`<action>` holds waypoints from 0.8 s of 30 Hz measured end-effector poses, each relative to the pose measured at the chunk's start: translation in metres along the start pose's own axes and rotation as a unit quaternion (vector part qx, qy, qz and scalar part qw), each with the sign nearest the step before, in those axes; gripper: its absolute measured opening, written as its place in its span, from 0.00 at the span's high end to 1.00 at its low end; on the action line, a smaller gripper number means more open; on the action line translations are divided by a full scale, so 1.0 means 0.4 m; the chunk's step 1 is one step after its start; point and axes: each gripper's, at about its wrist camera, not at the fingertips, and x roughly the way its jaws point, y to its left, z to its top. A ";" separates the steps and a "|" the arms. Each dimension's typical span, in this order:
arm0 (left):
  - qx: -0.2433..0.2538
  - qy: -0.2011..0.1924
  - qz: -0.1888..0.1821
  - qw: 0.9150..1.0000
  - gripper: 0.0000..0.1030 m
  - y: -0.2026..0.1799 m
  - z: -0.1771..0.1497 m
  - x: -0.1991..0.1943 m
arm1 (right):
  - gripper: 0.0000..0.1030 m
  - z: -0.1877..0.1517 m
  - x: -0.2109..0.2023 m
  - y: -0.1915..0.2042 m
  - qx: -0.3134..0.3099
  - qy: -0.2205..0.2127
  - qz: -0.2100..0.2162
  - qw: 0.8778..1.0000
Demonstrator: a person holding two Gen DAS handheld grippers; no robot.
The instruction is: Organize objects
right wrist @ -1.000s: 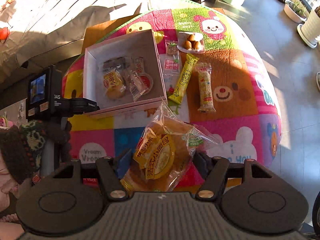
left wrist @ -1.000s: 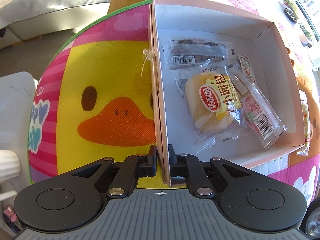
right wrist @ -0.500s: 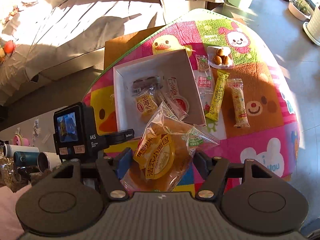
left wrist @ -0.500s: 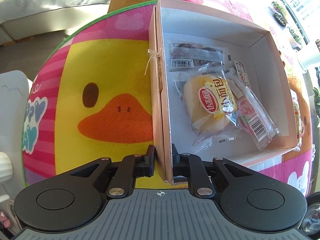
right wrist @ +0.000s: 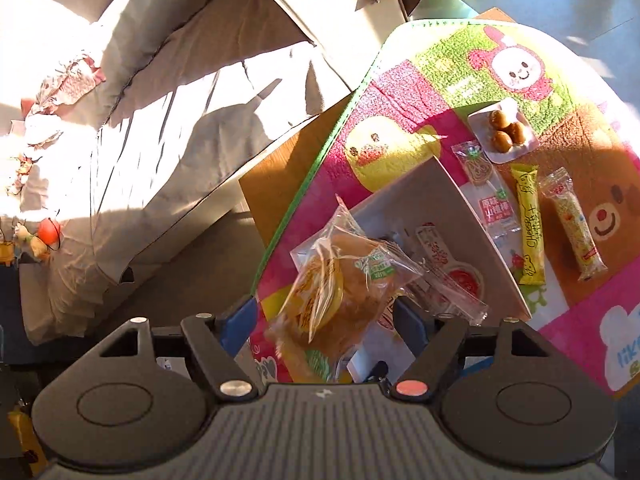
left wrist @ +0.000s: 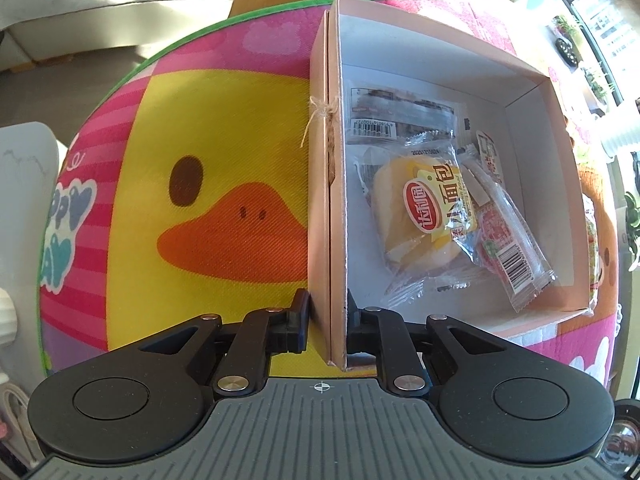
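Right wrist view: the right gripper is opening around the bread bag, right above the box. The left gripper pinches the box's near wall, holding it steady.

I count one box, two buns, three packets beside it, three eggs.

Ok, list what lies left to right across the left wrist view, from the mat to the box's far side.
Duck's eye on the mat → orange duck beak → twine knot on the box wall → box wall, with the left gripper astride it → small bread packet → red-labelled barcoded packet → box's far wall.
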 end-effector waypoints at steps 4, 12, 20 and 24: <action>-0.010 0.003 0.002 1.000 0.83 0.002 -0.002 -0.004 | 0.27 0.010 0.008 -0.002 -0.020 0.003 -0.007 1.000; -0.044 0.016 0.027 0.999 0.85 -0.006 0.016 -0.002 | 0.27 0.034 -0.012 -0.214 -0.004 0.003 -0.073 0.997; -0.048 0.024 0.064 0.997 0.89 -0.046 0.039 0.001 | 0.27 0.080 -0.029 -0.502 0.032 0.008 -0.131 0.991; -0.044 0.020 0.081 0.996 0.90 -0.069 0.050 0.001 | 0.25 0.116 -0.003 -0.571 0.007 0.007 -0.153 0.988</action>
